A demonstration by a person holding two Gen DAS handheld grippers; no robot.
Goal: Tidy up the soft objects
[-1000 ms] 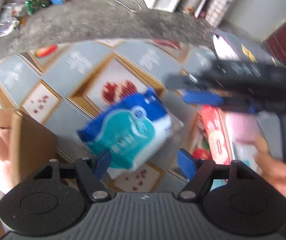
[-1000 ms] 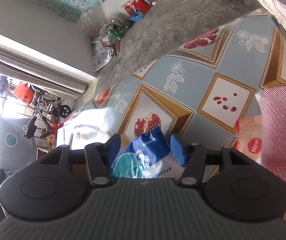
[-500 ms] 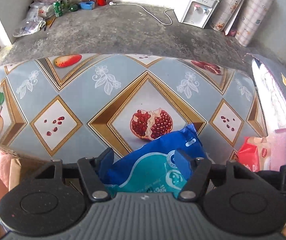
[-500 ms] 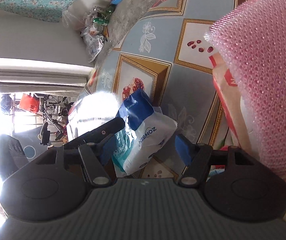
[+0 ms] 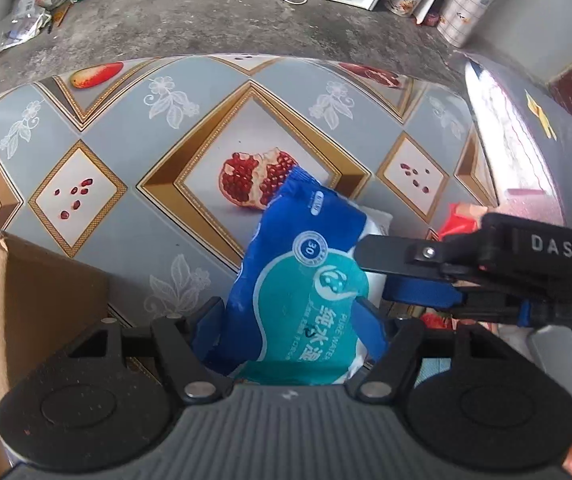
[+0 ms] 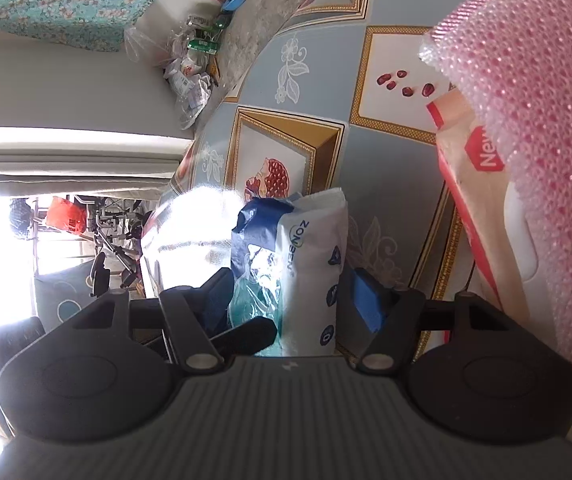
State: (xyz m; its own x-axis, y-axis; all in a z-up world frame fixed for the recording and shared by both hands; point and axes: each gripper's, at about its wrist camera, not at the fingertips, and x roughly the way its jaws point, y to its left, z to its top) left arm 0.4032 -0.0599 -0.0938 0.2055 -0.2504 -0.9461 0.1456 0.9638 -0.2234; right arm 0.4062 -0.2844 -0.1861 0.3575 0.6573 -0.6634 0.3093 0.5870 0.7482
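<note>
Two hand-held grippers meet on one wipes pack (image 5: 305, 288) above our bench (image 5: 126, 240): left hand-held gripper (image 5: 291, 320) clamps it, right hand-held gripper (image 6: 286, 296) straddles it, grip unclear

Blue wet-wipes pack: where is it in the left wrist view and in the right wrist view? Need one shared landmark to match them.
Left wrist view: the wet-wipes pack sits low centre, its near end between the left claw's fingers.
Right wrist view: same pack, low centre, seen edge-on, white side facing, between the right claw's fingers.
Shared landmark: the pomegranate print on the tablecloth, just beyond the pack's far end.
</note>
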